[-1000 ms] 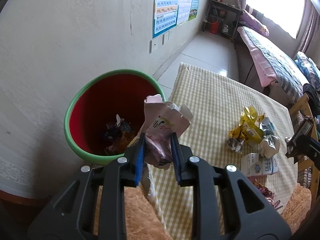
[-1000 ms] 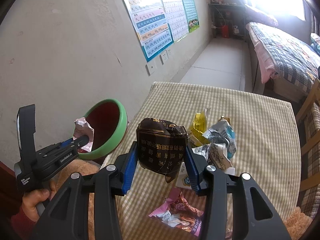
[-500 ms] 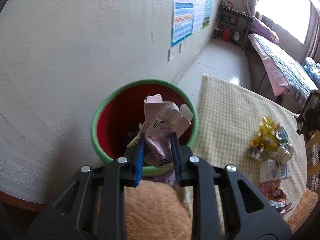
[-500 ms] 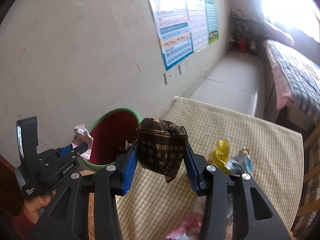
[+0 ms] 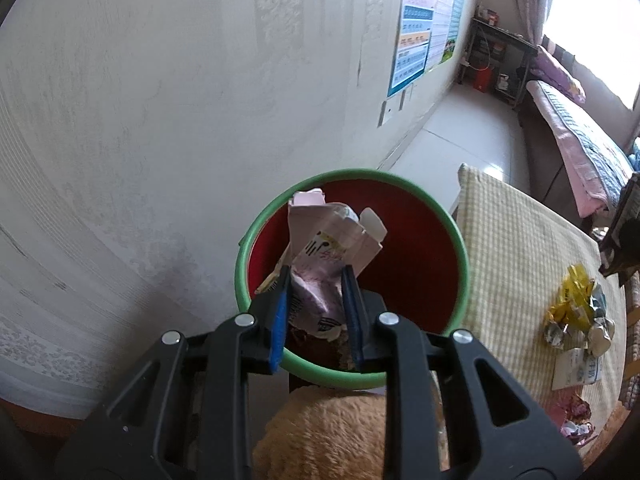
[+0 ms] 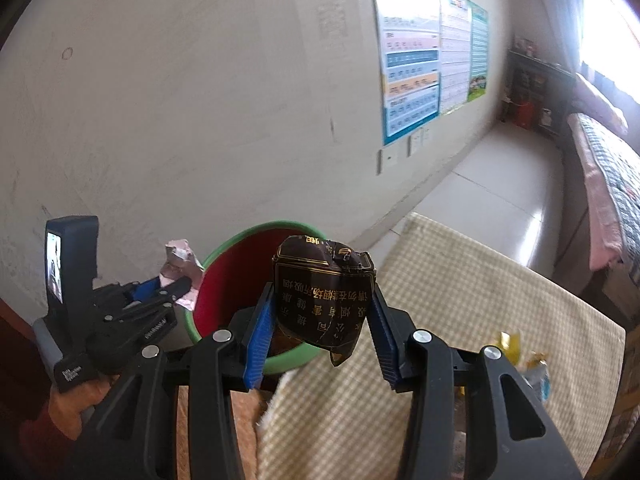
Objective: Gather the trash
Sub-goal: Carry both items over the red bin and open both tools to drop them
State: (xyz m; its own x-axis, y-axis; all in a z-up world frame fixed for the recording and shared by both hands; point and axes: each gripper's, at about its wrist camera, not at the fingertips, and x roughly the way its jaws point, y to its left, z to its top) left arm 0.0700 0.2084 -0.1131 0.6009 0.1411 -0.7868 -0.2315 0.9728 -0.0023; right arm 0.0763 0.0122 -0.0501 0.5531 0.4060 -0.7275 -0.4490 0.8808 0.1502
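both grippers now over bin (image 5: 352, 184), left gripper (image 5: 316, 300) clamping pink carton (image 5: 324, 256)

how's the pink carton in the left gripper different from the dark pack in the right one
The pink carton is pale and torn open, with flaps sticking up; the dark pack is black with gold print and crumpled but closed. The carton sits in a narrow left gripper; the pack fills a wider right gripper. Both are clamped in front of the red bin.

Daylit, window (image 5: 592, 12) glare upper right, fisheye-warped dark corners, slight blur
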